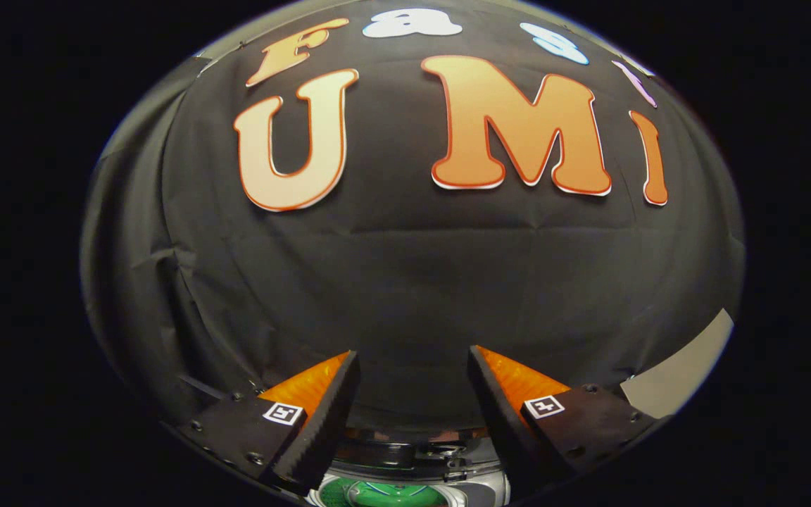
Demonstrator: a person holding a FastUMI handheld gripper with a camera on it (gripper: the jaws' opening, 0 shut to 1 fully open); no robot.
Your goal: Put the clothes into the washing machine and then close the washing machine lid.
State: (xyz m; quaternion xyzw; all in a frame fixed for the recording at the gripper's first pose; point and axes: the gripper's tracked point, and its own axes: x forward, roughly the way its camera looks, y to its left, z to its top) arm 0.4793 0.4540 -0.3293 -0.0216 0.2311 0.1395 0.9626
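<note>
Claw (pixel 412 366) fingers spread, empty, above washing machine (pixel 405 479); black cloth wall (pixel 405 282) beyond.

Washing machine (pixel 412 486) btwn spread jaws.

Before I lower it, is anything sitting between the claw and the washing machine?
Nothing visible does. The claw is open and empty, facing the black cloth wall. A sliver of the washing machine shows low between its fingers, unobstructed. No clothes can be made out.
</note>
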